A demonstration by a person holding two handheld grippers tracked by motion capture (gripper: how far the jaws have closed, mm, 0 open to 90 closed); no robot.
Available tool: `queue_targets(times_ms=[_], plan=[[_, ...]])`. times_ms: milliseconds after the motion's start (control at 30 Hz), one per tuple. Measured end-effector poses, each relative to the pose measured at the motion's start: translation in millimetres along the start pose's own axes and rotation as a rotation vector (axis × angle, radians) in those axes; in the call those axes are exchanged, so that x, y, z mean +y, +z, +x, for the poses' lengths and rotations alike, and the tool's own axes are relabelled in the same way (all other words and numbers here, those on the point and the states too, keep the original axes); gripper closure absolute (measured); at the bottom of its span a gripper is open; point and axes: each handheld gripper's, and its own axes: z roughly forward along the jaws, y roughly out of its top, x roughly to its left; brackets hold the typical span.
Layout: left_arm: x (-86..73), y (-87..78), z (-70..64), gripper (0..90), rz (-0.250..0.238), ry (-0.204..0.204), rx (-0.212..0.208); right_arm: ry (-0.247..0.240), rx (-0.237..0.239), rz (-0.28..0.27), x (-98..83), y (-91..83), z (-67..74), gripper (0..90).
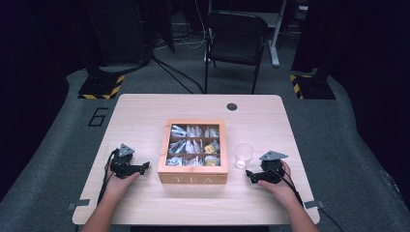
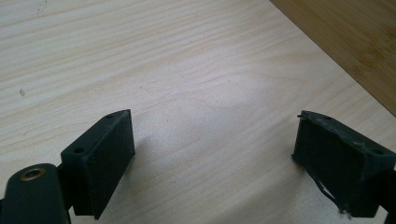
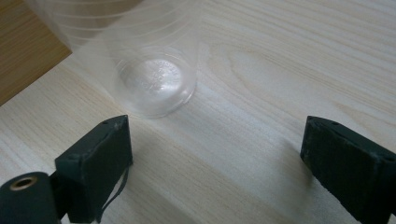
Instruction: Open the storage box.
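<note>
Wooden table (image 1: 145, 116) carries a tea box (image 1: 193, 180) at its middle, its compartments holding packets. Both grippers rest low on the tabletop, one on each side of the box, each held by a hand.

The left gripper (image 1: 144, 166) has its jaws spread wide with bare wood between them and nothing in the gap. In the left gripper view (image 2: 212, 149) the box's side wall (image 2: 355, 42) lies ahead of the jaws and off toward the right-hand jaw, well clear of the pads.

The right gripper (image 1: 249, 174) also has its jaws spread wide and empty. A clear plastic cup (image 1: 243, 155) stands upright just ahead of them. In the right gripper view (image 3: 215, 154) the cup (image 3: 154, 84) sits beyond the tip of the left-hand jaw, near it but not touching, and outside the gap. Past the cup, on that same side, a corner of the box (image 3: 23, 56) shows.
</note>
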Motion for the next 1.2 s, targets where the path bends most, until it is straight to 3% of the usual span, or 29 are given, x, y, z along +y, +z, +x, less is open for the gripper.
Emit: queue_targets(times_ms=[533, 833, 933, 1033, 1133, 1200], plan=[[0.6, 0.1, -1.4, 11.3, 0.006, -0.007, 0.008, 0.008, -0.013, 0.008, 0.9, 1.4, 2.3, 5.4], [0.2, -1.2, -2.8, 15.8, -0.001, -0.008, 0.009, 0.005, -0.010, 0.007, 1.0, 1.2, 2.4, 6.2], [0.0, -2.4, -3.3, 19.0, -0.008, -0.020, 0.014, -0.004, -0.002, -0.003, 1.1, -0.8, 2.7, 15.5], [0.3, -3.5, -3.4, 23.8, -0.008, -0.022, 0.018, -0.020, 0.002, -0.004, 1.7, -1.6, 3.1, 18.7], [1.0, -5.9, -4.1, 29.4, -0.009, -0.019, -0.012, -0.009, 0.012, 0.002, 2.8, -3.6, 5.2, 28.0], [1.2, -6.7, -4.8, 31.5, -0.015, -0.022, -0.010, -0.021, 0.009, 0.003, 3.8, -4.6, 6.0, 31.5]])
